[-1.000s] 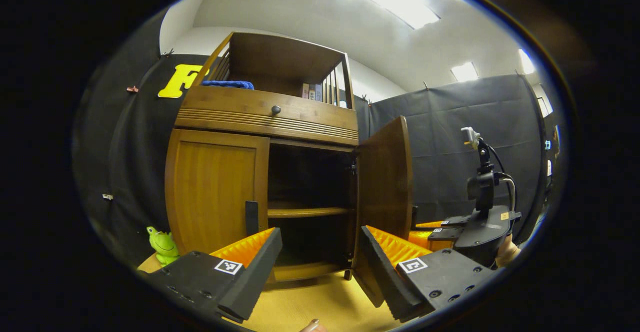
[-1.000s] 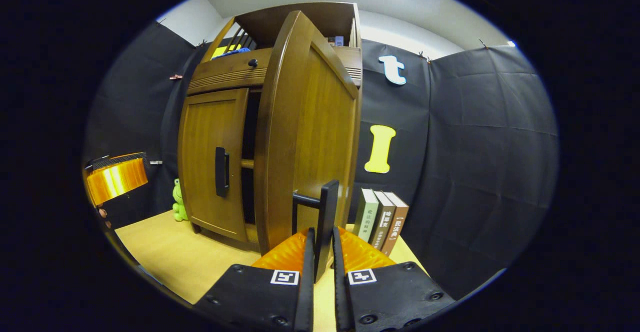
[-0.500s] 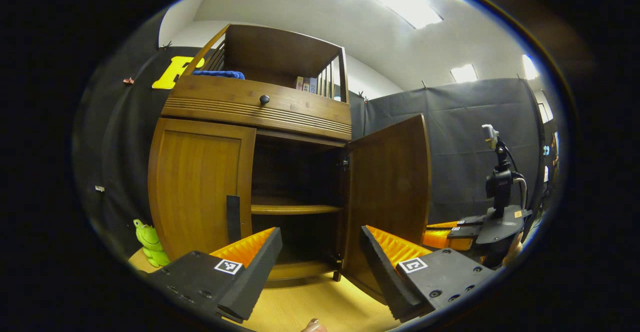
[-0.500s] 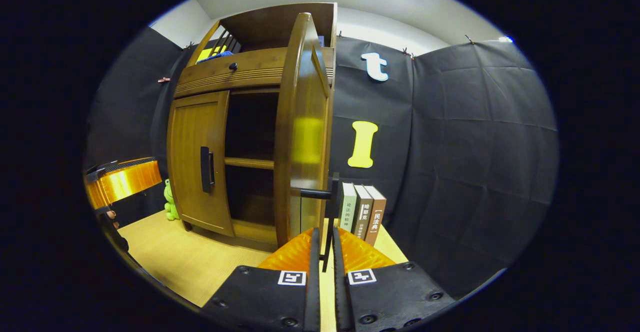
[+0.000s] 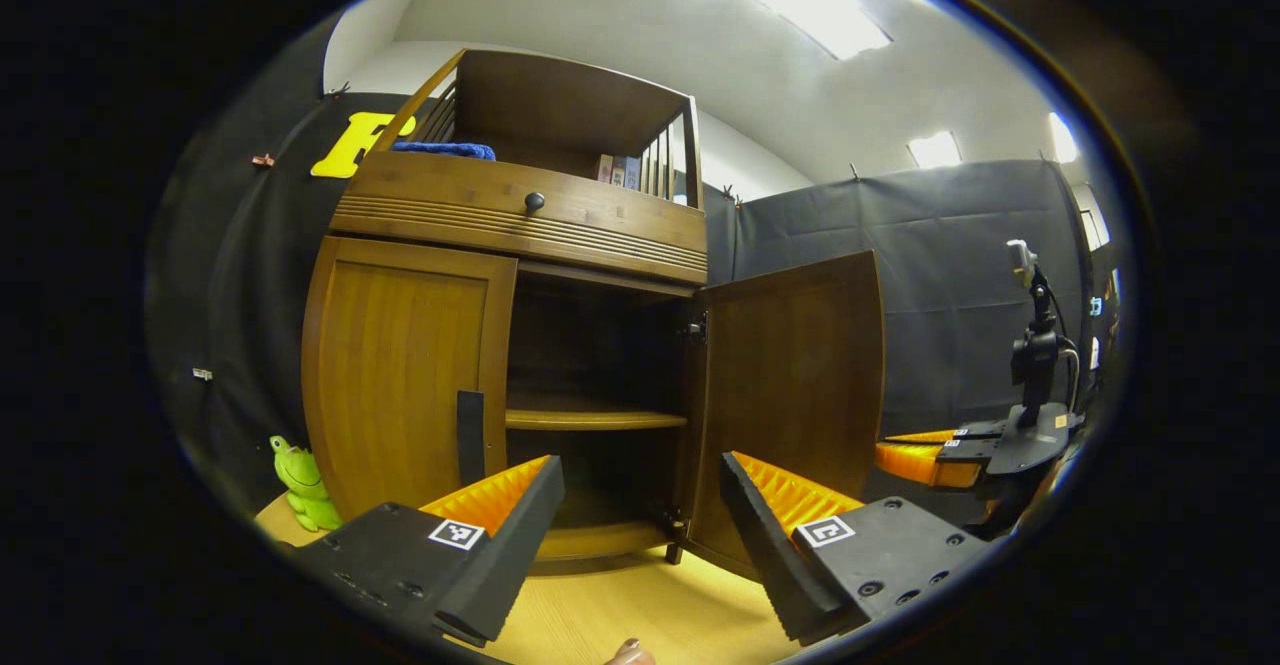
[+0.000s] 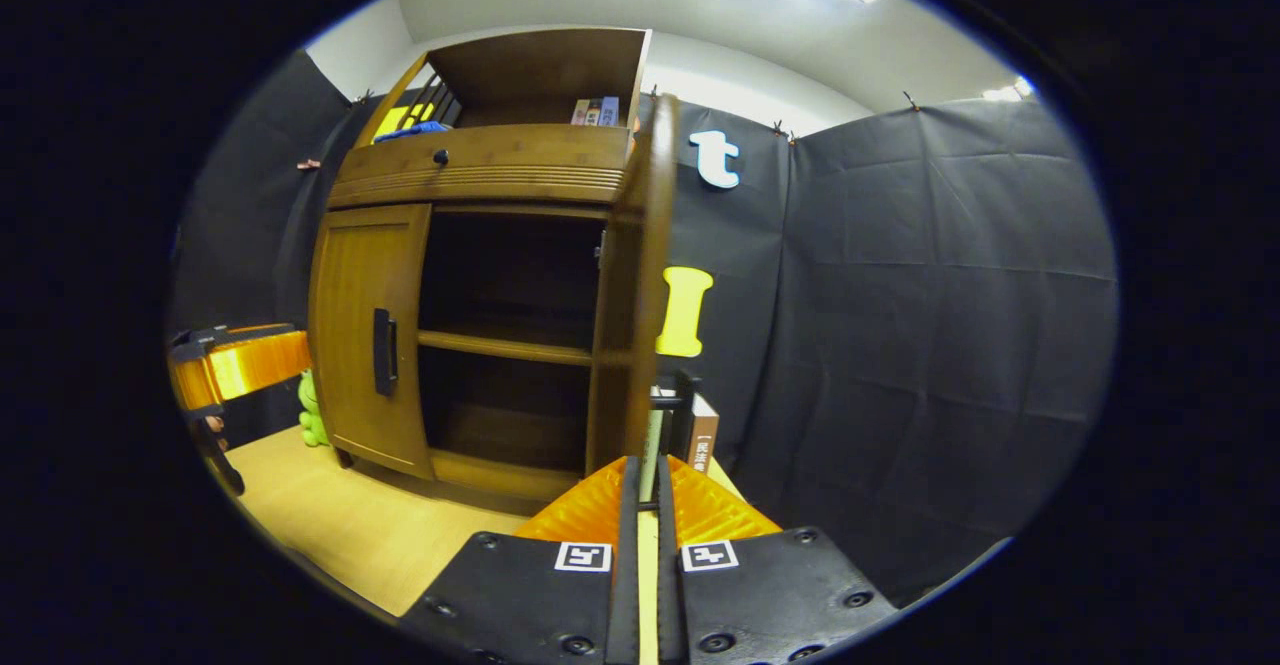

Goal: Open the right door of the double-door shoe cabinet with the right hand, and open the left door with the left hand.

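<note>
The right gripper (image 6: 640,505) has its fingers (image 6: 625,515) clenched on the thin black handle (image 6: 682,400) of the right door (image 6: 645,275), gripped from the front so the door can be led round on its hinges by its free edge. In the right gripper view that door is seen nearly edge-on, standing out from the shoe cabinet (image 6: 480,160); in the left gripper view its inner face (image 5: 790,385) shows, wide open beside the dark shelves (image 5: 590,415). The left gripper (image 5: 640,535) hangs with its fingers (image 5: 500,535) spread and empty, low over the tabletop (image 5: 620,615) and facing the cabinet front, probably readied for its own turn. The left door (image 5: 400,375) is shut, its black handle (image 5: 470,435) just above the nearer finger but apart from it. A green frog toy (image 5: 300,480) stands beside the cabinet's left corner.
</note>
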Tool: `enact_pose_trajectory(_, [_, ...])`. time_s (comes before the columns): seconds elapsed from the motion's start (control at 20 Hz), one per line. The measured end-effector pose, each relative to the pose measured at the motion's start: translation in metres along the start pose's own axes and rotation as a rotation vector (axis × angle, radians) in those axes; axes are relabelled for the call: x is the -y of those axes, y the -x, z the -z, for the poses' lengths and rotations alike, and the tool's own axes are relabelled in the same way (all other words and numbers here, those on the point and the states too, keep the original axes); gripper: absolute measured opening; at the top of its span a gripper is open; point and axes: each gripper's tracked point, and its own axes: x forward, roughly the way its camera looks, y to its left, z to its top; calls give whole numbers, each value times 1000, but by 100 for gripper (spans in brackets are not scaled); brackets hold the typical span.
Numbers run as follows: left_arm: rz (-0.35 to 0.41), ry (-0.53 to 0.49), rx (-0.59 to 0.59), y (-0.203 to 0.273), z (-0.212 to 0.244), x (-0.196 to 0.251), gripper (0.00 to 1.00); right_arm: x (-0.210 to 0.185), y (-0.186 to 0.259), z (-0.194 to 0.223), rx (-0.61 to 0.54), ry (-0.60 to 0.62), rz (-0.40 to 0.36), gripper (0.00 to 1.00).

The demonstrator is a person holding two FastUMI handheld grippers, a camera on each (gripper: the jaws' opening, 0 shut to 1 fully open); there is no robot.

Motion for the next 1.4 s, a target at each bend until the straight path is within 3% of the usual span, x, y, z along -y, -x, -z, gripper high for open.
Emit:
enact_pose_trajectory(0.05, [-2, -2, 2, 2, 0, -1, 97, -8, 4, -4, 11, 1, -15, 15])
enact_pose_trajectory(0.45, [-60, -32, -5, 0, 0, -26, 98, -68, 24, -37, 108, -33, -181, 18])
enact_pose_trajectory(0.65, [-96, -55, -11, -19, 3, -52, 97, -90, 21, -56, 129, -57, -249, 100])
enact_pose_trajectory(1.0, [-267, -126, 8, -84, 18, -130, 98, -118, 25, -79, 200, -30, -322, 96])
enact_pose_trajectory(1.4, [-339, -89, -60, -146, 61, -184, 94, -115, -5, -69, 186, -51, -331, 96])
